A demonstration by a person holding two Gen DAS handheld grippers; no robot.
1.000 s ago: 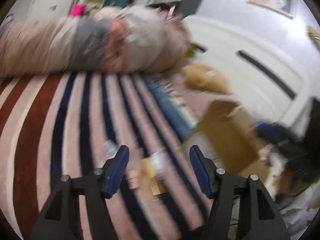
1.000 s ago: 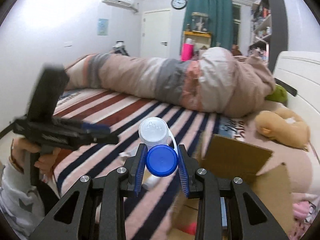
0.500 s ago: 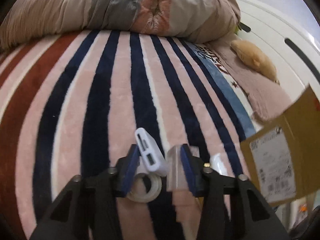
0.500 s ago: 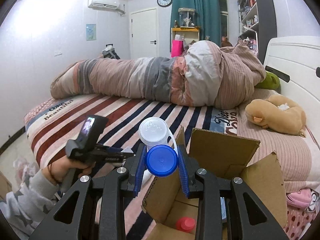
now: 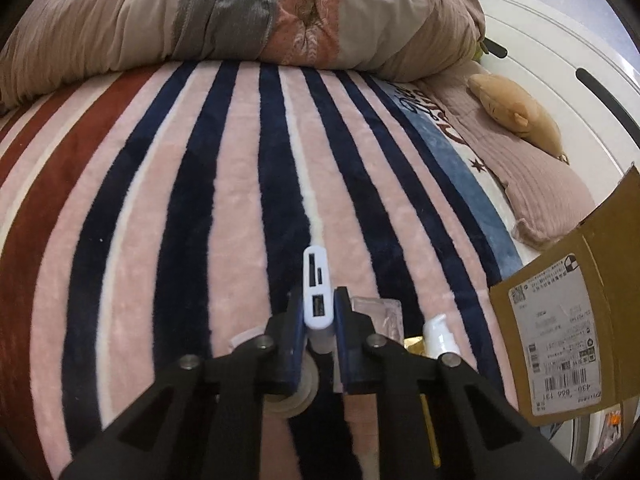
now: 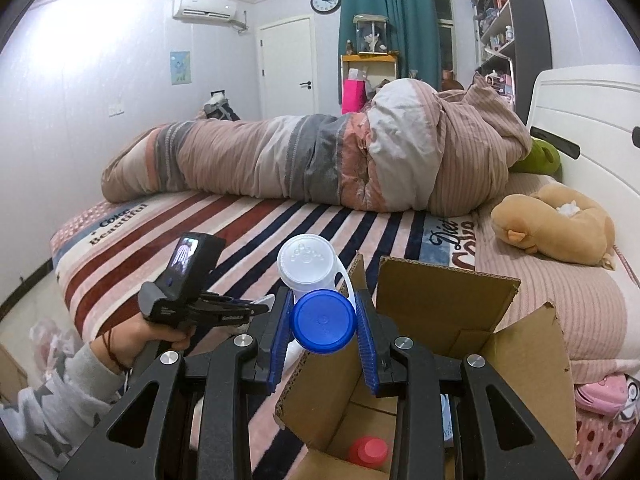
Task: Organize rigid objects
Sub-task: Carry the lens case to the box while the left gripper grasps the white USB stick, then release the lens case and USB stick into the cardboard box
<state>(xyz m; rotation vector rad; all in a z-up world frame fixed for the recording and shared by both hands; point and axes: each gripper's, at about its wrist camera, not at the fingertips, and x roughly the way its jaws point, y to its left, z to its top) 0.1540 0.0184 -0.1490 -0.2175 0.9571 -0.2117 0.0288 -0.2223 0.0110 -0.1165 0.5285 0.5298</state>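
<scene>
White plastic adapter (image 5: 318,292) is sitting clamped in the left hand-held gripper (image 5: 319,312) above the striped bed blanket (image 5: 240,208). At three o'clock, a cardboard box (image 6: 448,320) is standing open while the right hand-held gripper (image 6: 323,322) is pinching a blue-capped bottle (image 6: 316,300) over it.

Rolled duvet (image 6: 320,160) along bed's far edge; plush toy (image 6: 556,224) near headboard (image 6: 592,120); wall clock (image 6: 325,0) above curtain (image 6: 384,20).
</scene>
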